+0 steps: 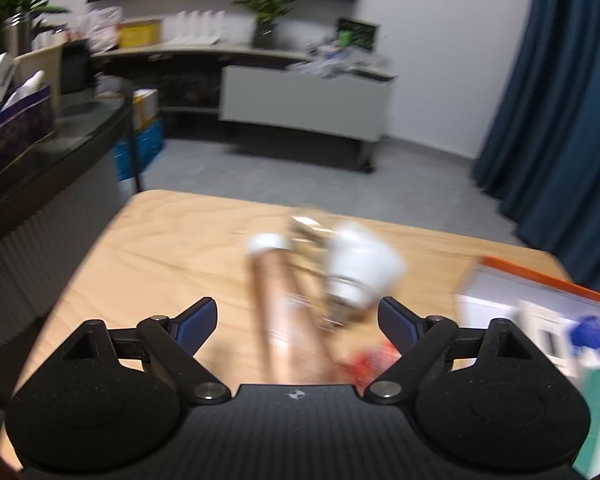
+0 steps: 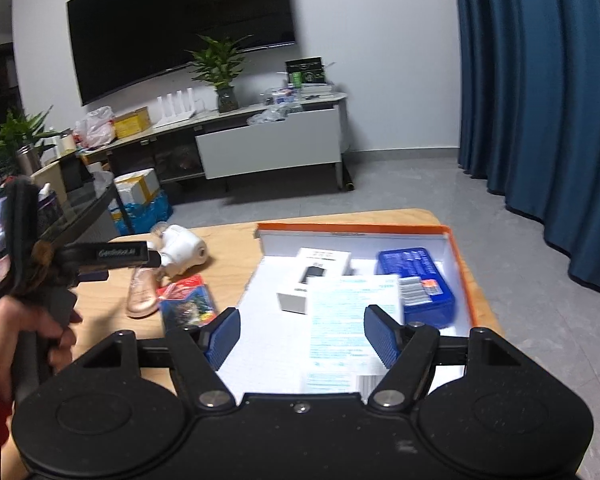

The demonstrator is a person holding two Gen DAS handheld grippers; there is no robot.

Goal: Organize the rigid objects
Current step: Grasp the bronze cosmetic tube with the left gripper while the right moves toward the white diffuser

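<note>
My left gripper (image 1: 296, 316) is open above the wooden table (image 1: 160, 248), with nothing pressed between its blue pads. Just beyond and between its fingers lie a rose-gold bottle with a white cap (image 1: 276, 300) and a white appliance (image 1: 360, 268), both blurred. A red packet (image 1: 368, 360) lies near the right finger. In the right wrist view the same bottle (image 2: 142, 292), appliance (image 2: 180, 250) and packet (image 2: 188, 300) lie left of an orange-rimmed box (image 2: 458, 264). My right gripper (image 2: 302, 328) is open over that box, above a pale teal-printed carton (image 2: 352, 320).
The box also holds a blue case (image 2: 420, 284) and a small white carton (image 2: 316, 276). A person's hand (image 2: 24, 324) holds the left gripper (image 2: 140, 260) at the left. A dark counter (image 1: 40, 160) stands left of the table. Grey floor and a blue curtain (image 2: 540, 120) lie beyond.
</note>
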